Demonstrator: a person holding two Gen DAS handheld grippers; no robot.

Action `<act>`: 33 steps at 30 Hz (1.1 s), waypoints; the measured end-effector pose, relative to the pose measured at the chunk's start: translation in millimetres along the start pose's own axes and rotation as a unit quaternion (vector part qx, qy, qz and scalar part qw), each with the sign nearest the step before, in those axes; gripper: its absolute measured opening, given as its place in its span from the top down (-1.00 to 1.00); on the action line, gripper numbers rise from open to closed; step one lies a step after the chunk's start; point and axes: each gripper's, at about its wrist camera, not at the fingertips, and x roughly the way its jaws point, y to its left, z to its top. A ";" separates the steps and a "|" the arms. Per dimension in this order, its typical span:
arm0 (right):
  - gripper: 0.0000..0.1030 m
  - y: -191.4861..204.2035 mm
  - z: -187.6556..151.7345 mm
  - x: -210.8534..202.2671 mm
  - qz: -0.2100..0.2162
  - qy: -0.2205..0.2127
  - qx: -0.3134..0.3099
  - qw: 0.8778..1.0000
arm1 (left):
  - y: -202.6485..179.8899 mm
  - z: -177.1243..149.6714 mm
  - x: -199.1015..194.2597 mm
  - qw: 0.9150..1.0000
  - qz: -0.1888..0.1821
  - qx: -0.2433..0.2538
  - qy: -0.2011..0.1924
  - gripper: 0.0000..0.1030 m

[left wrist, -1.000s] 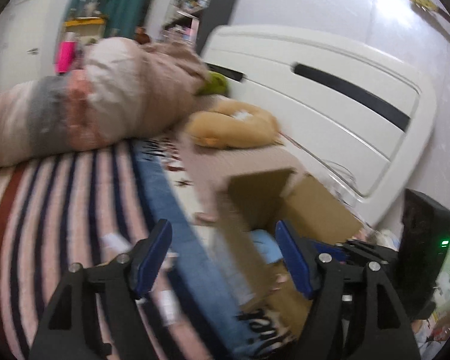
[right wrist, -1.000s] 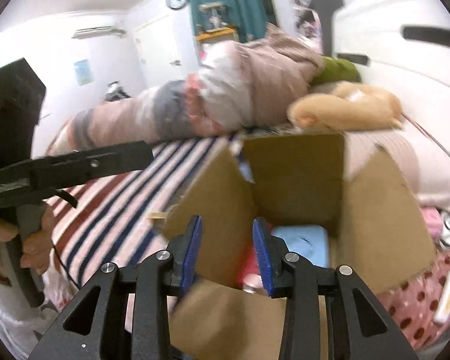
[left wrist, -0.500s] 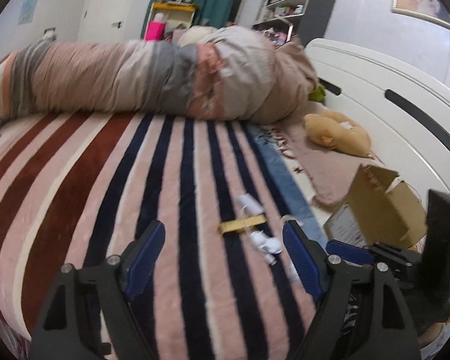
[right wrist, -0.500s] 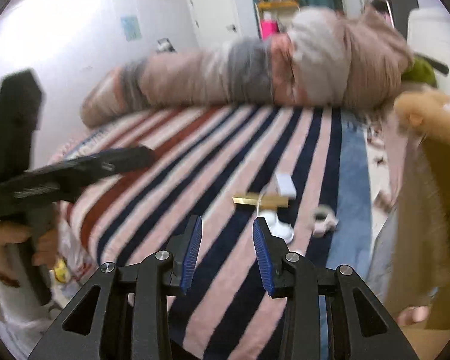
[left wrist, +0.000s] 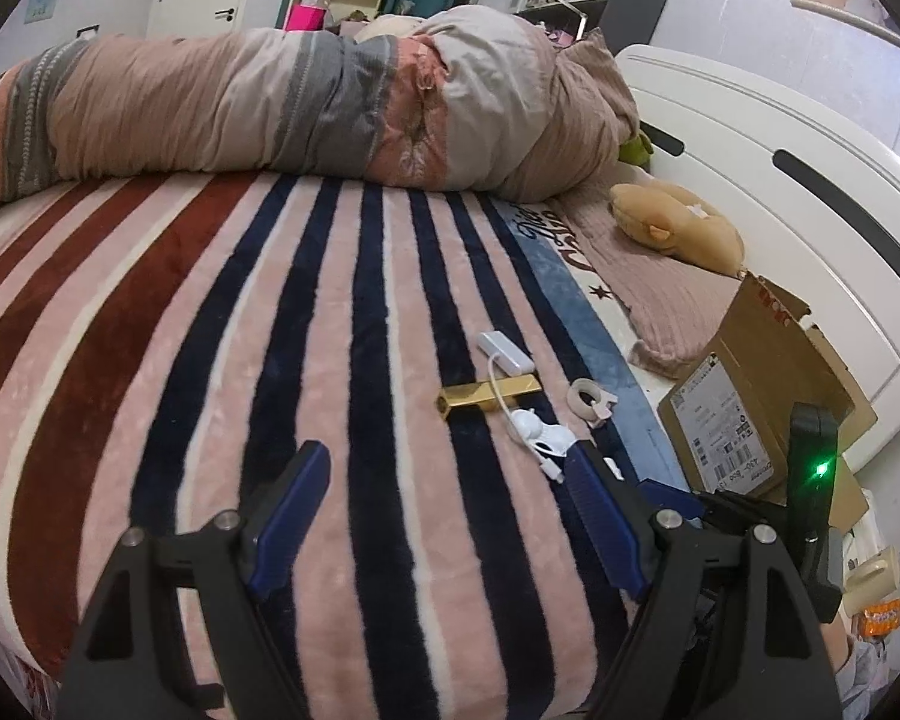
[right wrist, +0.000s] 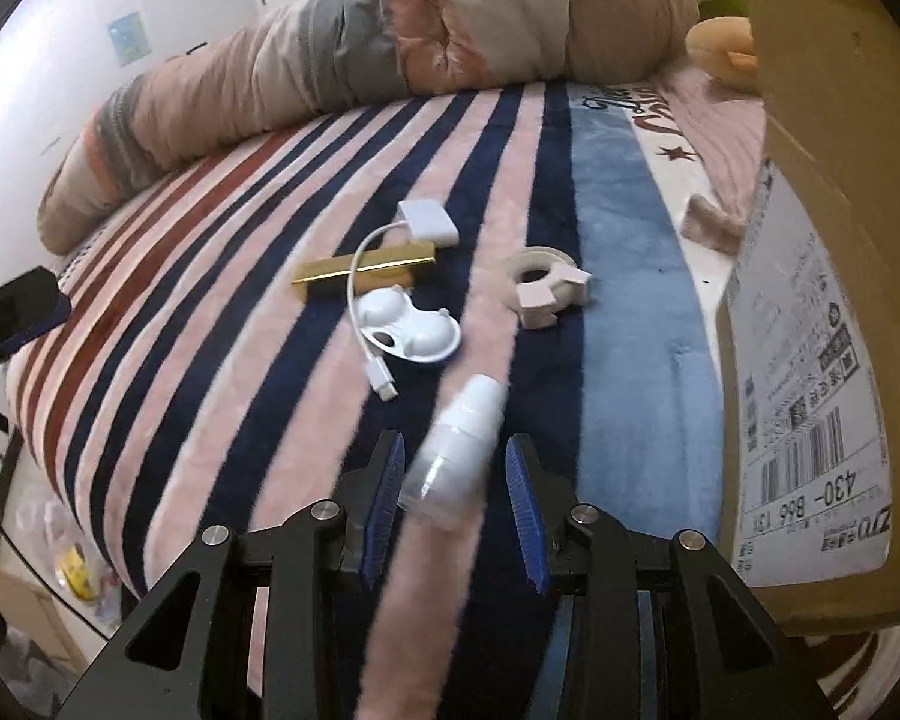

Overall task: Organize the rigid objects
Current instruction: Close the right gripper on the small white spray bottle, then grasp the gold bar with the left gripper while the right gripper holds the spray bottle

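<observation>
I've got the R gripper (right wrist: 455,501) over the striped blanket (right wrist: 282,360), jaws apart w/ a small white bottle (right wrist: 459,453) lying between, untouched, near the cardboard box (right wrist: 810,360) edge; cap end points away. L gripper (left wrist: 450,519) wide open, empty.

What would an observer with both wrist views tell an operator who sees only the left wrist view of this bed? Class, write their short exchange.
Operator: I see the gold bar, white adapter and tape roll. Is anything nearer the right claw?
Observer: Yes, a small white bottle lies on the striped blanket between its two fingers.
Operator: Is it gripped?
Observer: The jaws stand apart. The bottle is blurred, but nothing seems to press on it.
</observation>
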 end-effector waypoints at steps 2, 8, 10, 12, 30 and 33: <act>0.40 -4.6 -2.4 -2.8 0.000 -0.001 0.009 1.000 | -1.9 -0.3 -1.6 1.000 -0.001 0.001 -0.001 -0.52; 0.40 -10.0 -3.6 -6.1 0.014 -0.004 0.016 1.000 | -3.3 0.2 -0.9 1.000 0.003 0.002 0.001 -0.52; 0.40 -4.9 -3.2 -5.3 0.032 -0.005 0.016 0.999 | -3.3 0.9 -0.6 1.000 0.003 0.003 0.002 -0.52; 0.40 1.4 -0.2 0.4 0.020 -0.003 0.011 1.000 | -3.3 0.8 -0.8 1.000 0.001 0.004 0.002 -0.52; 0.60 43.5 3.9 -56.9 0.061 -0.092 -0.072 0.991 | -26.6 2.3 6.3 0.995 -0.093 0.003 0.021 -0.51; 0.60 54.3 9.2 -82.8 0.091 -0.129 -0.100 0.982 | -34.8 7.6 4.9 0.990 -0.139 -0.005 0.020 -0.51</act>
